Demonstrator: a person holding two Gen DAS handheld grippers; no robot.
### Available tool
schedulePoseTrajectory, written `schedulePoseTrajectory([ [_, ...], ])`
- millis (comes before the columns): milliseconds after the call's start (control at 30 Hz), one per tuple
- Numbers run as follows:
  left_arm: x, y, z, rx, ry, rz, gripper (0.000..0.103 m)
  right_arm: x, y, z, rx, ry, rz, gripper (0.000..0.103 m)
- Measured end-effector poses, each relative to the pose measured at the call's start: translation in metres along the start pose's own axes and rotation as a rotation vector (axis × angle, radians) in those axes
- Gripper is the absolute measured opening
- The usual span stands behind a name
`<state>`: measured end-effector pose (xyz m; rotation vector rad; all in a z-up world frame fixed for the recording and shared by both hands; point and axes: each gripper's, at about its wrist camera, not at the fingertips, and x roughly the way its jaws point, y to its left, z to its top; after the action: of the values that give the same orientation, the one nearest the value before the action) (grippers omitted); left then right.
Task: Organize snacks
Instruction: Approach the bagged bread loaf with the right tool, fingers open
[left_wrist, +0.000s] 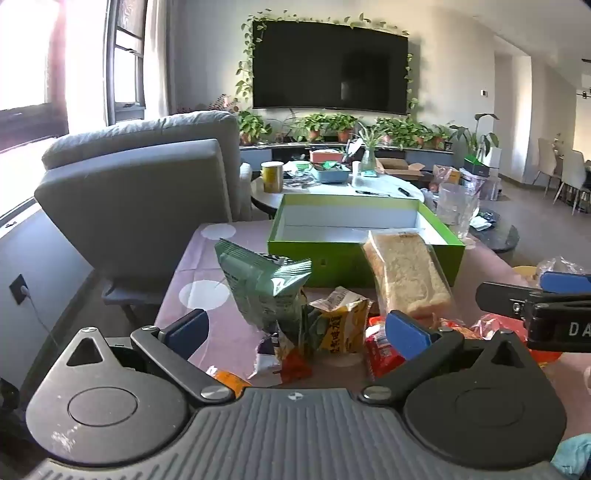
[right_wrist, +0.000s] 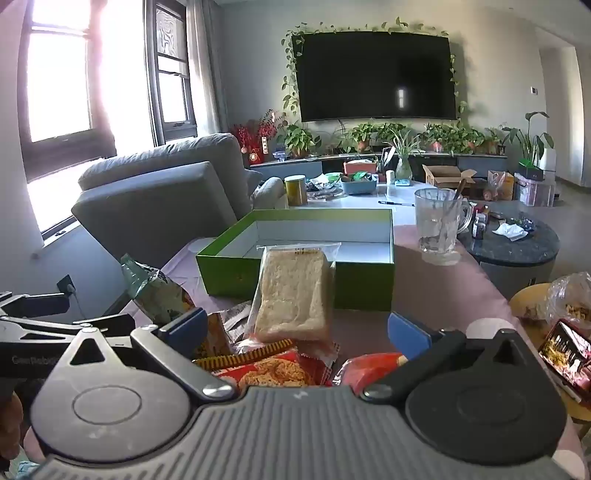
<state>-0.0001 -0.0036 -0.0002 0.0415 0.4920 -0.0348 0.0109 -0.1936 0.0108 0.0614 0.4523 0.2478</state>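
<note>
Green-walled and white inside, the box sits on our pink tablecloth; the wrapped bread loaf leans against its near wall. Below lie the green snack bag and red packets, while our left gripper and right gripper hover fingers apart, holding nothing.

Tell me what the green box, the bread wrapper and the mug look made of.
Green box: likely cardboard, matte green outside, white inside, crisp folded walls. Bread wrapper: thin clear plastic film, glossy, loaf visible through it. Mug: clear glass or hard plastic; cannot tell which.
</note>
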Motion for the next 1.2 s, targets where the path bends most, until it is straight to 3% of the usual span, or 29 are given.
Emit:
schedulePoseTrajectory([
  [333,0.001,-0.020,-0.005,0.005,-0.005,-0.003,0.103,0.003,0.003,-0.005,0.012,0.006,0.004,0.085],
  [400,0.000,0.004,-0.002,-0.010,-0.001,-0.024,0.103,0.001,0.006,-0.008,0.010,0.003,0.005,0.085],
  [1200,0.003,0.004,-0.004,-0.004,0.020,-0.034,0.103,0.005,-0.003,-0.002,0.050,0.029,-0.002,0.085],
])
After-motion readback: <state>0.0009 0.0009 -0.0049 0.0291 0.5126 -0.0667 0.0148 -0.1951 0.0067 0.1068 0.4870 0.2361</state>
